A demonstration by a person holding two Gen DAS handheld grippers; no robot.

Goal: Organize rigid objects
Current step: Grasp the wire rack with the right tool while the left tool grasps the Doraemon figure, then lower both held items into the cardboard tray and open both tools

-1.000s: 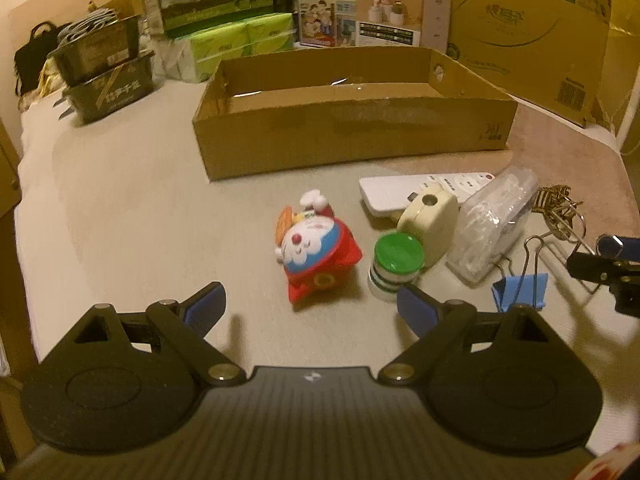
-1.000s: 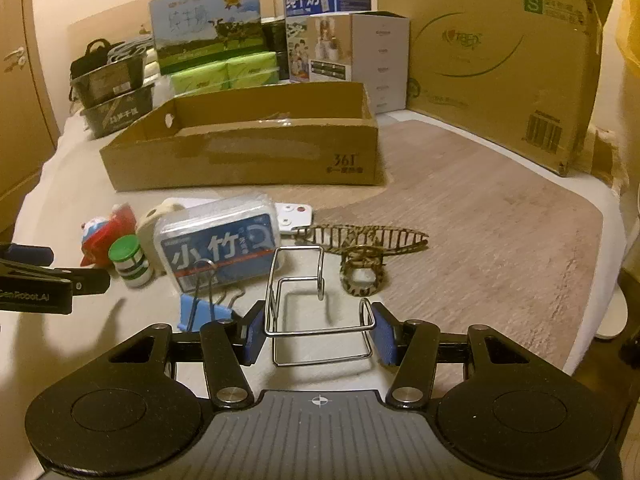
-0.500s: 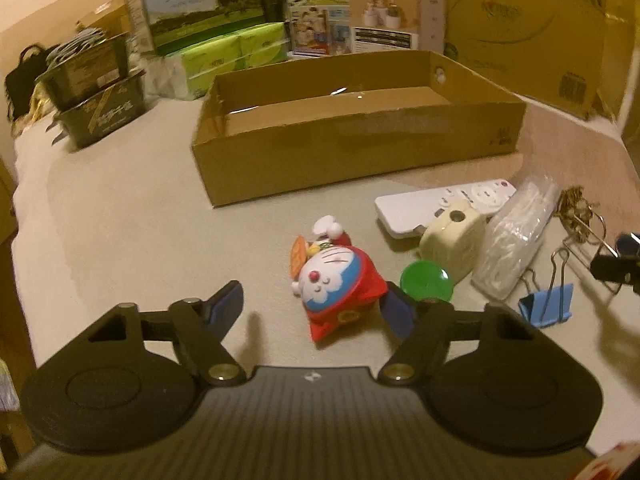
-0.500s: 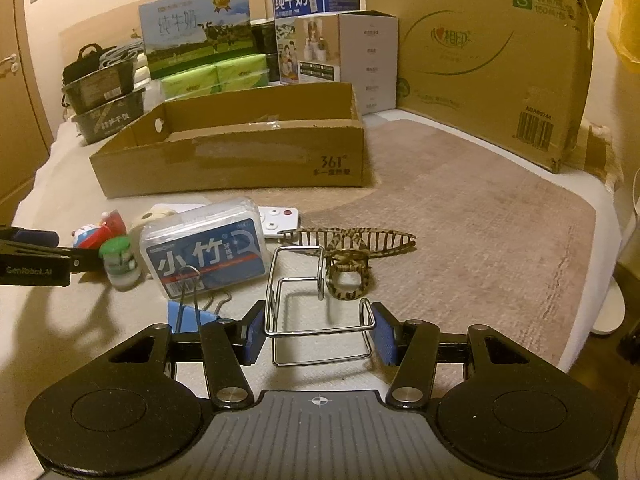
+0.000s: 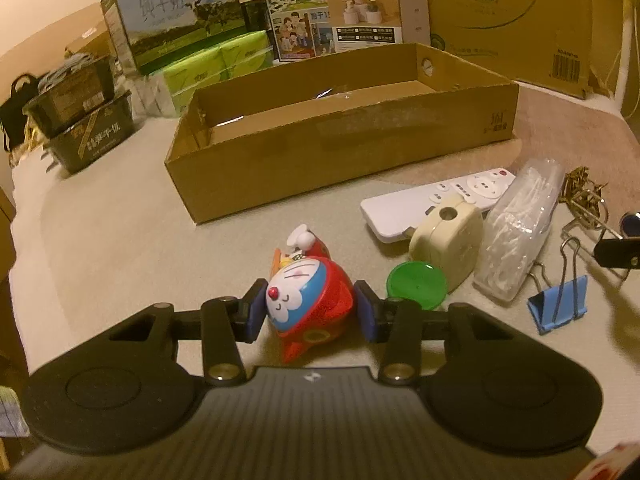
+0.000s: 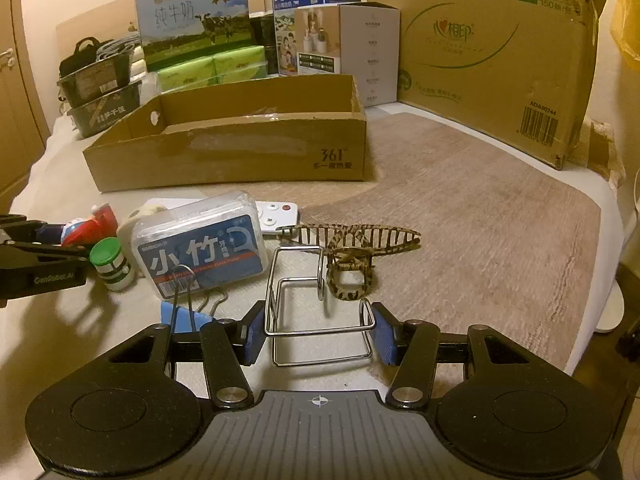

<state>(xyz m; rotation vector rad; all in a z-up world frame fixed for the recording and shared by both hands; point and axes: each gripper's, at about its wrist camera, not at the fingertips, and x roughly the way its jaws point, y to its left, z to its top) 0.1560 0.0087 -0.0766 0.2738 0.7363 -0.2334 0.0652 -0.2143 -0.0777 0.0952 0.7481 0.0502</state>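
Note:
My left gripper (image 5: 310,312) is shut on a red and blue Doraemon toy (image 5: 308,300) that lies on the beige cloth. My right gripper (image 6: 320,336) is shut on a bent wire holder (image 6: 320,320), its pads touching both sides. Between them lie a green-capped bottle (image 5: 416,286), a cream plug box (image 5: 448,236), a white remote (image 5: 436,200), a plastic floss-pick box (image 6: 200,244), a blue binder clip (image 5: 560,306) and a leopard hair claw (image 6: 352,248). An open, shallow cardboard box (image 5: 340,148) stands behind them; it also shows in the right wrist view (image 6: 240,152).
Milk cartons (image 6: 192,20), green tissue packs (image 6: 212,66), dark bins (image 6: 100,92) and a large cardboard carton (image 6: 488,56) line the back. A brown mat (image 6: 460,208) covers the right part of the surface. The right edge drops off.
My left gripper moved forward and down around the Doraemon toy and closed on it. My right gripper stayed around the wire holder, which looks slightly nearer.

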